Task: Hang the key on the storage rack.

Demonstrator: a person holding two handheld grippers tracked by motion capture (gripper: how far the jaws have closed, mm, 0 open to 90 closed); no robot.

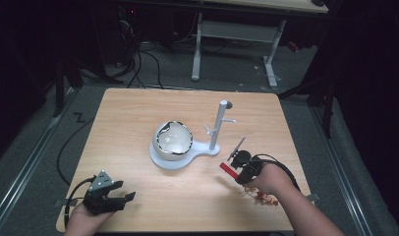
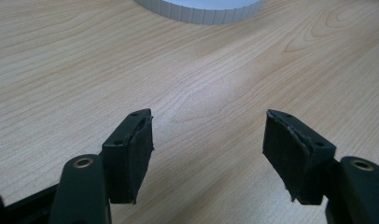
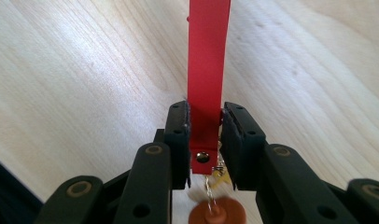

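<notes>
My right gripper [image 3: 205, 122] is shut on a red strap [image 3: 207, 56] that runs straight out between the jaws. A short chain with an orange-brown charm [image 3: 216, 213] hangs from the strap's riveted end. In the high view the right gripper [image 1: 238, 170] holds the red strap [image 1: 228, 170] above the table's right front, with the charm [image 1: 265, 197] dangling by the hand. A white stand with a peg post [image 1: 218, 124] and a round dish [image 1: 173, 141] sits mid-table, left of that gripper. My left gripper [image 1: 124, 195] rests open at the front left, and its jaws [image 2: 207, 154] hold nothing.
The wooden table [image 1: 138, 108] carries the stand's white base [image 1: 180, 162], whose ribbed edge [image 2: 201, 11] shows ahead of the left gripper. Cables and a white desk frame [image 1: 197, 49] stand on the floor behind the table.
</notes>
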